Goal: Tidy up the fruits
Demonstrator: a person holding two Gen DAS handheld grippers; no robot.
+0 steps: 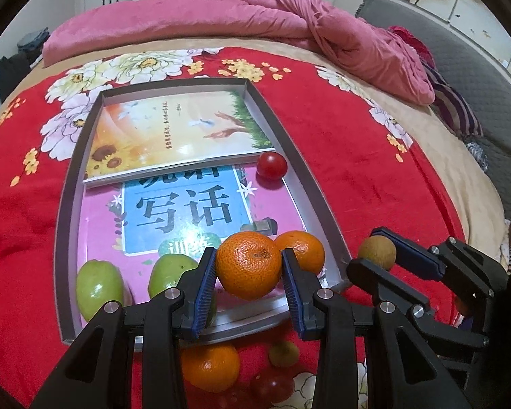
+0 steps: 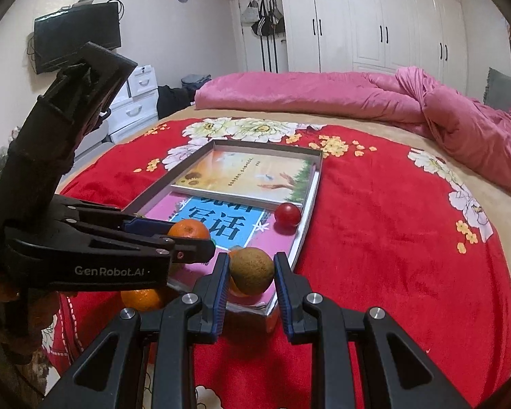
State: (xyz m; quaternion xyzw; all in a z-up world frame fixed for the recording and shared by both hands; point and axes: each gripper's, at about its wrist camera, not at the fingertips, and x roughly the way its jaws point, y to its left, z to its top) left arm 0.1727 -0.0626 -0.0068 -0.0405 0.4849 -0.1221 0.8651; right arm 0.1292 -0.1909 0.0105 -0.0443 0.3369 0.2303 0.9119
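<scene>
My left gripper is shut on an orange tangerine, held over the near end of the grey tray. My right gripper is shut on a small brown fruit above the tray's near right corner; it also shows as right gripper holding that brown fruit. In the tray lie two green fruits, another tangerine and a red tomato. On the blanket in front of the tray rest a tangerine, a brown fruit and red tomatoes.
Two books line the tray bottom. The tray rests on a red flowered blanket on a bed, with a bunched pink quilt behind. White wardrobes and drawers stand beyond the bed.
</scene>
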